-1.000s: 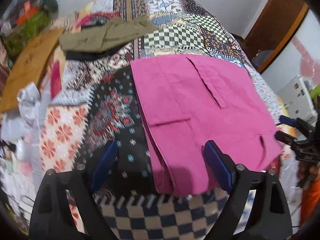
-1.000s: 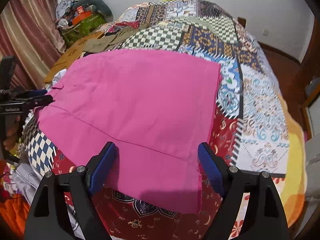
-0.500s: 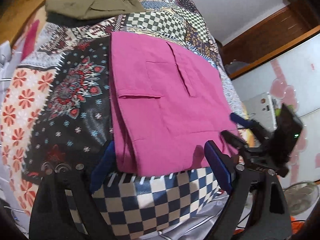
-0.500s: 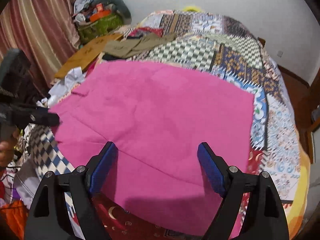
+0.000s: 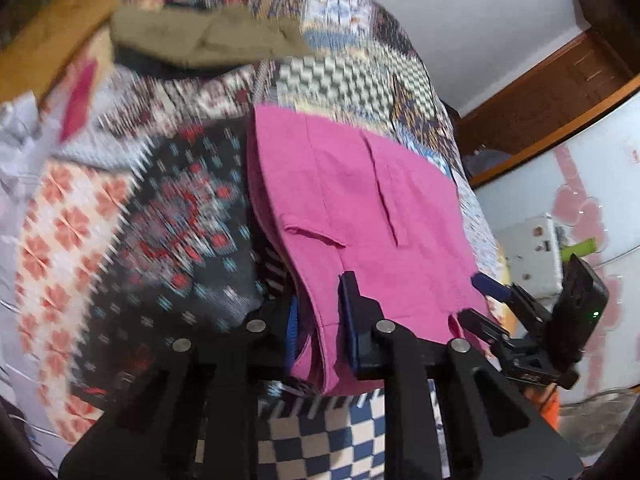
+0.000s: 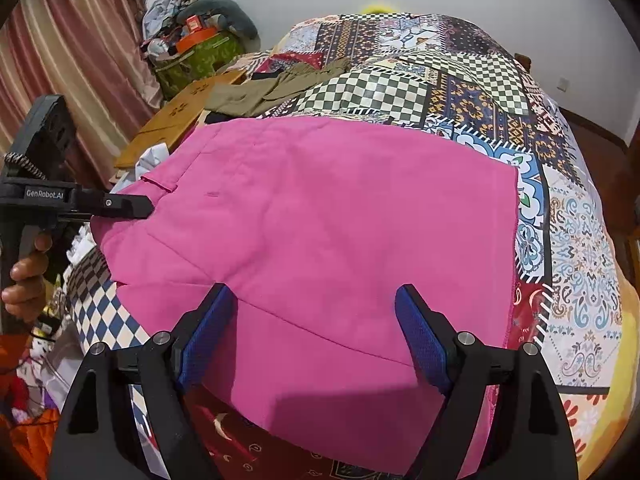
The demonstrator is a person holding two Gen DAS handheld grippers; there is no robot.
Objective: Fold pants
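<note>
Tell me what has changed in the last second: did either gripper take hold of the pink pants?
The left gripper came down to the near edge of the pink pants and its jaws closed on the folded layers. The right gripper stays open over the cloth, holding nothing. The olive garment lies where it was.

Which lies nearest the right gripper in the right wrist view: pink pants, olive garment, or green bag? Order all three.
1. Pink pants, spread just ahead of the right gripper, jaws open.
2. Olive garment, beyond them, left.
3. Green bag, far left corner.
</note>
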